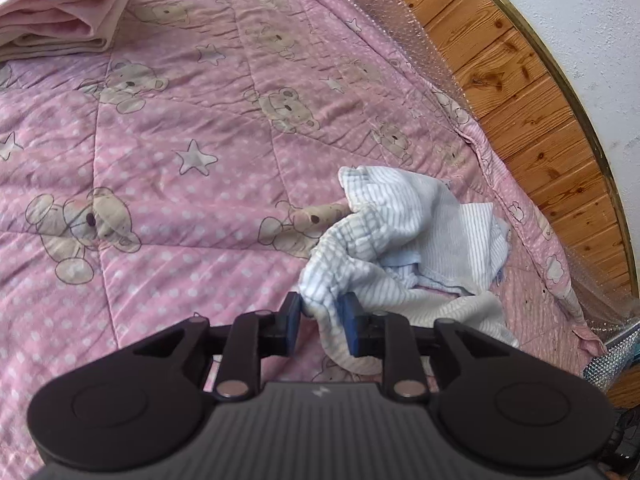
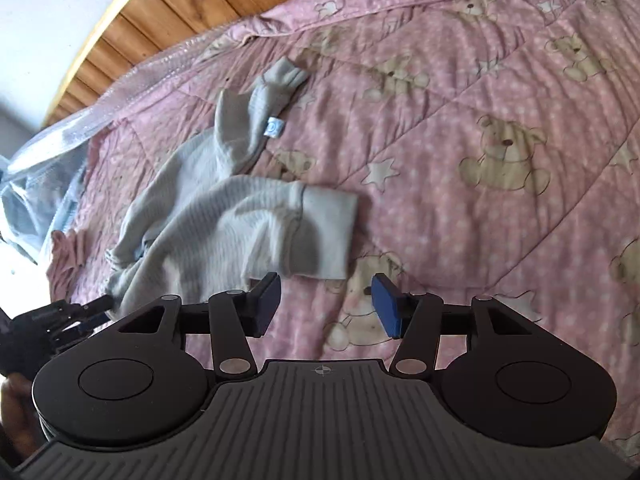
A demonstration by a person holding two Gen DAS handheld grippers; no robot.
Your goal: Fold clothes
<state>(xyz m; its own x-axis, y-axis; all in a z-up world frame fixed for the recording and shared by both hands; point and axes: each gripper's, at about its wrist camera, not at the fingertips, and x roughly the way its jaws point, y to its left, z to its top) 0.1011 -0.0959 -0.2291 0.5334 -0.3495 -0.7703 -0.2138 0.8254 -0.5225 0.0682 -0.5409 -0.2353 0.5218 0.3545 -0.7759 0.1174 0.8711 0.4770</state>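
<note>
Closest to the lens: left gripper, blue pads pinching a bunched fold of the striped garment, cloth squeezed between them. Right gripper spread wide, nothing between the pads, poised just short of the garment's nearer cuff.

Garment crumpled on the pink bear-print quilt, close to the quilt's edge by the wooden wall panelling. In the right wrist view, long axis running diagonally from the pinched end at lower left toward the far sleeve at upper centre; second sleeve lying crosswise, cuff pointing right. Small blue label showing on the far sleeve.

Bubble wrap tucked between quilt edge and panelling. Nothing lying between the spread gripper and the cuff.

Left wrist view only: folded pink pile at the quilt's far left corner. Right wrist view only: both sleeves laid out, the label, and the other gripper's dark tip at the garment's lower left end.
</note>
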